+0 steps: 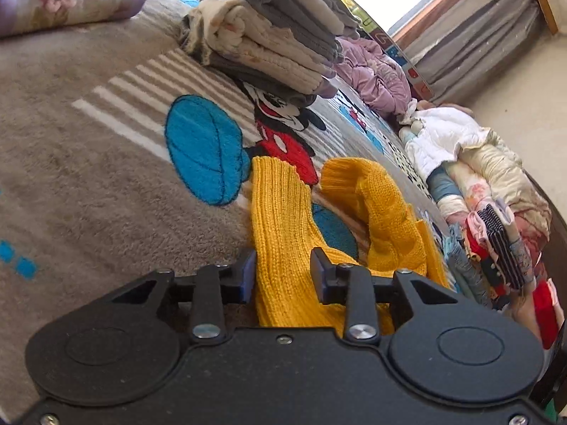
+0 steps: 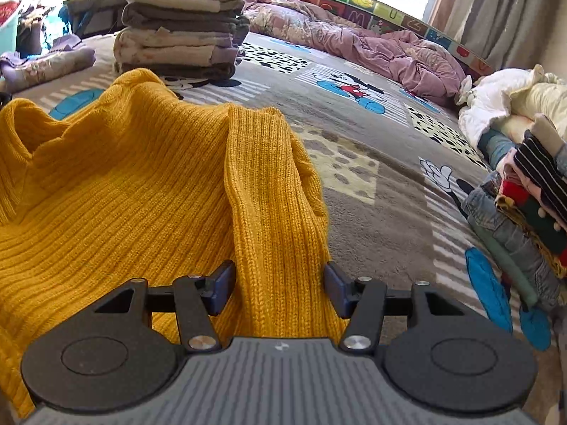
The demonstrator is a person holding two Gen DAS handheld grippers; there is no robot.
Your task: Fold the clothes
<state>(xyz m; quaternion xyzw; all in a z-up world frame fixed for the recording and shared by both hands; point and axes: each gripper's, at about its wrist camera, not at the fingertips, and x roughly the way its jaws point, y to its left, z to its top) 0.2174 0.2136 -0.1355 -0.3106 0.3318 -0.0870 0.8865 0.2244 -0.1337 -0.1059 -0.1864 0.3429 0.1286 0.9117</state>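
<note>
Sweater spread on cartoon blanket, both grippers straddling knit

Right wrist view alone showed the yellow sweater's [image 2: 117,184] broad ribbed body on the blanket [image 2: 372,184]; left view showed only bunched sleeves [image 1: 283,233]; left gripper [image 1: 283,276] stood partly open astride one strip, pads not pressing; right gripper [image 2: 280,288] gaped wider around a fold.

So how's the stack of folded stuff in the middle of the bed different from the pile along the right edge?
The grey and cream stack is muted in colour; the right-edge pile mixes denim, red, green and stripes. The stack's layers lie flat and squared; the pile leans, its edges uneven. The stack stands alone on the cartoon blanket, while white and cream bedding crowds the pile's far end. Both hold folded clothes.
</note>
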